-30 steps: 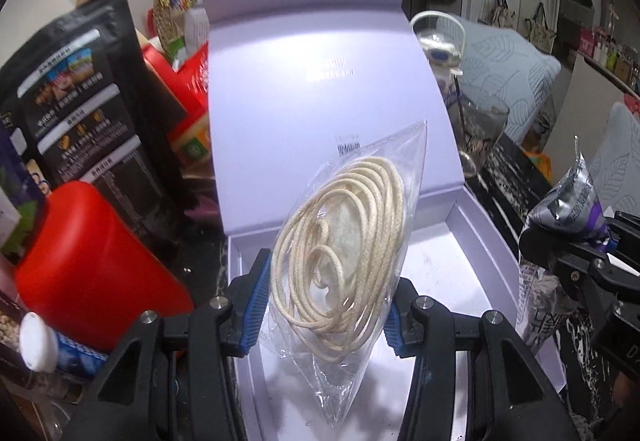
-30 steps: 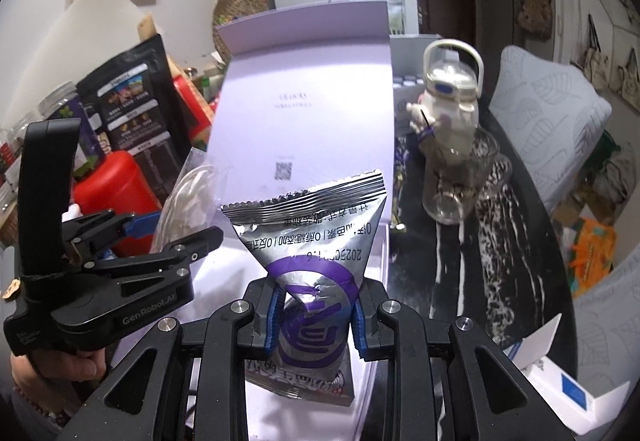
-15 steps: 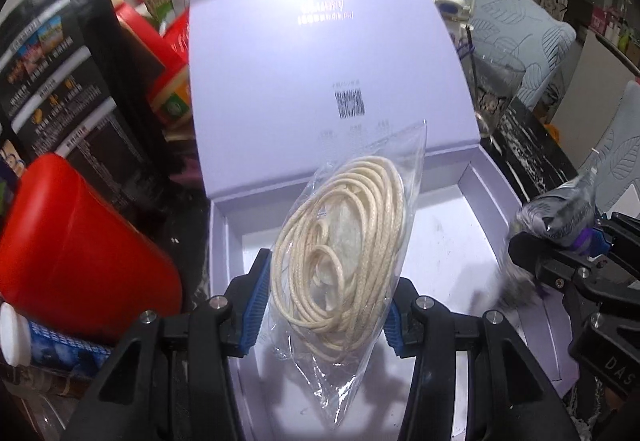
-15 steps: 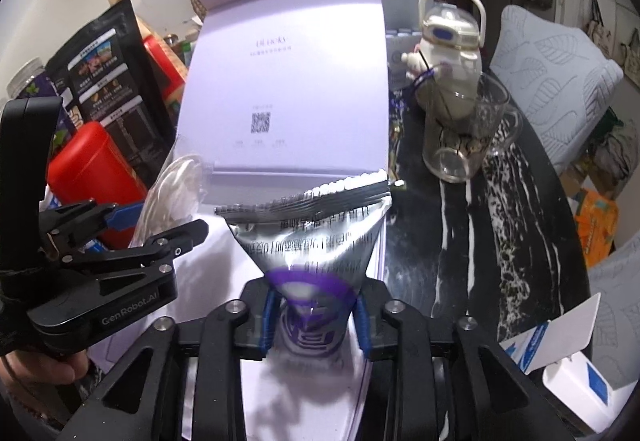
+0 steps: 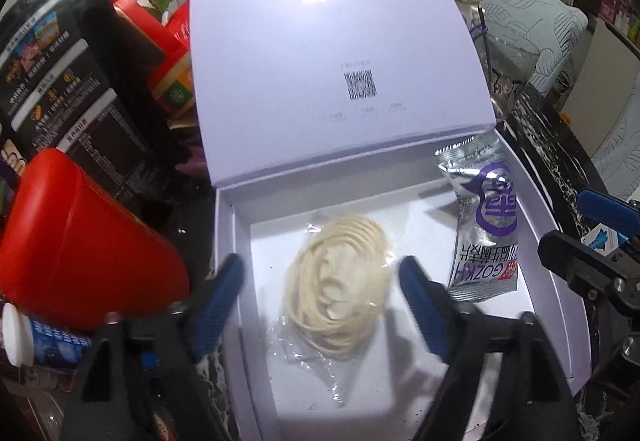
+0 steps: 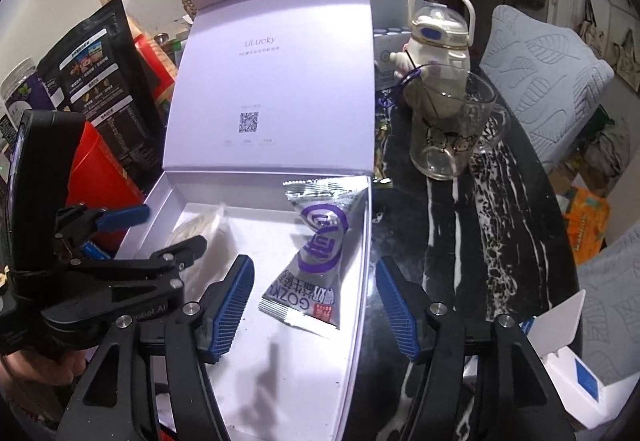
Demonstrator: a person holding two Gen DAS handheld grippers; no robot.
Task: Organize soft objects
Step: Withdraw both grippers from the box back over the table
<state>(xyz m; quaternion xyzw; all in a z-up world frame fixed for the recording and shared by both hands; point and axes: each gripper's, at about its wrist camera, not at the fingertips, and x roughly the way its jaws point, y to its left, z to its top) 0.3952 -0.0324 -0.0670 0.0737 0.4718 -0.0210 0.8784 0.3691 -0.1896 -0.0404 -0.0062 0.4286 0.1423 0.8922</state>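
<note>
**A:** What is nearest the cameras?

**B:** Two black tongs with blue ribbed pads, one in each of a person's hands. The left gripper [image 5: 322, 295] has its jaws spreading apart; the clear bag of cream cord [image 5: 340, 283] lies between the pads, but neither pad touches it. The right gripper [image 6: 314, 307] is also spreading, released, with the silver and purple snack packet [image 6: 318, 255] lying between its pads, untouched.

**A:** Where do those two things lie?

**B:** Both rest on the white floor of an open lilac box [image 5: 236, 237]. The cord bag lies about midway across the floor, nearer the left wall. The packet lies along the right wall, its crimped top reaching the far right corner.

**A:** And further back?

**B:** The box's lid [image 6: 272, 81] stands upright at its far edge, with a printed code square on it. Left of the box, a red container [image 5: 80, 241] and a black printed pouch [image 5: 64, 81]. Right of the box, on the dark marbled tabletop [image 6: 460, 233], a clear glass mug [image 6: 452, 133], with a white handled bottle [image 6: 436, 37] behind it.
</note>
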